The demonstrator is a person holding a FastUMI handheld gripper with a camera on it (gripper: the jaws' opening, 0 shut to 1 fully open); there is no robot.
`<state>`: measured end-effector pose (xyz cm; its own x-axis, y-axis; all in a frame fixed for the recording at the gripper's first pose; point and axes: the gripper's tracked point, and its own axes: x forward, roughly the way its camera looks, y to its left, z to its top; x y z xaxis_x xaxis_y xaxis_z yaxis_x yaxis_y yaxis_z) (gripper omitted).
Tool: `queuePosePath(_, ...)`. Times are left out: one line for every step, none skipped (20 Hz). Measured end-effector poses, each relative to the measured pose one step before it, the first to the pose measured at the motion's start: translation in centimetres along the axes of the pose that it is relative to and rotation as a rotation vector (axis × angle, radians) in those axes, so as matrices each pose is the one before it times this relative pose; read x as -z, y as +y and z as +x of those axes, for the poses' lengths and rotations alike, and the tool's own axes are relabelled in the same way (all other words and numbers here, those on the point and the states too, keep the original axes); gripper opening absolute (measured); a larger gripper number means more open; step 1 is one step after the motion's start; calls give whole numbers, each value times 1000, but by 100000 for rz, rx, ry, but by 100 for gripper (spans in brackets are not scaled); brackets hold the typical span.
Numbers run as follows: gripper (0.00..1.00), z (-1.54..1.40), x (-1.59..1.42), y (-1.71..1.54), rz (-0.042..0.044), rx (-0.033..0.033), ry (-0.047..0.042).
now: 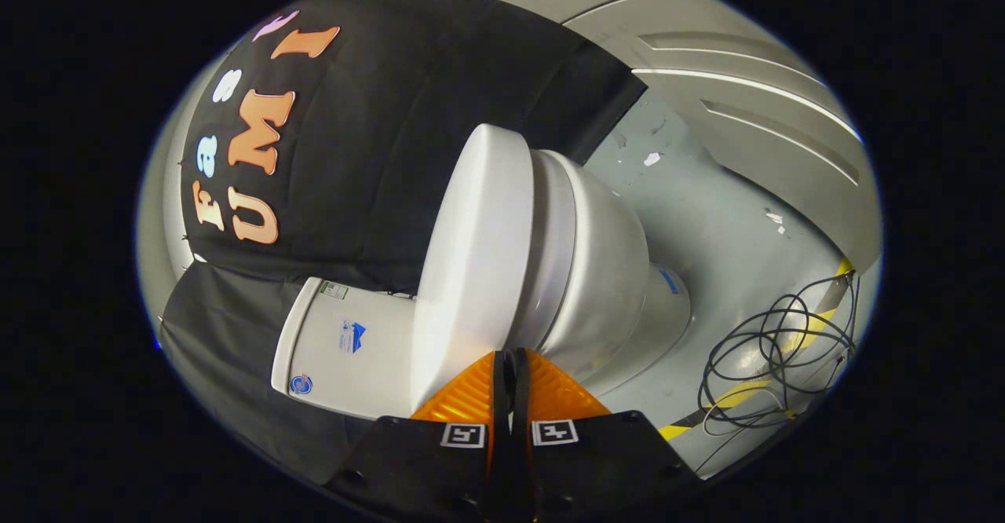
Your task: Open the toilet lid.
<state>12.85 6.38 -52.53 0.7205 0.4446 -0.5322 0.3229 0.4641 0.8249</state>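
One white ceramic toilet (581, 272) stands just ahead of the claw, carrying one smooth white lid (471, 256) and one boxy white cistern (345, 346) to the side of the lid. One gripper (510, 362) has two ribbed orange fingers (467, 397), pressed almost together with a thin dark slit between them, their tips at the lid's near edge. Two square black-and-white marker tags (462, 434) sit on the finger bases. One tangled bundle of thin black cable (777, 350) lies well off to the side on the grey floor (707, 224).
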Motion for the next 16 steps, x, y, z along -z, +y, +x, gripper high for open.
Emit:
queuePosePath(8,10,8,13,-307,185,1)
queuePosePath(8,4,-17,63,-18,34,56)
queuePosePath(8,59,102,31,78,-17,151)
queuePosePath(8,-19,-43,17,-96,71,-154)
queuePosePath(8,56,-37,4,-250,141,-184)
queuePosePath(8,-53,-11,3,-435,110,-10)
queuePosePath(8,119,-40,25,-250,152,-269)
queuePosePath(8,-90,59,116,-720,378,-156)
queuePosePath(8,-3,-49,105,-1841,998,-297)
queuePosePath(8,12,6,183,-2386,1352,-185)
queuePosePath(8,8,28,143,-2333,1301,-27)
queuePosePath(8,-162,208,111,-1419,870,132)
queuePosePath(8,-91,-190,218,161,178,-405)
queuePosePath(8,-138,-12,331,479,-15,-141)
queuePosePath(8,-103,-108,167,-406,228,-1151)
queuePosePath(8,57,-4,146,-1840,435,-161)
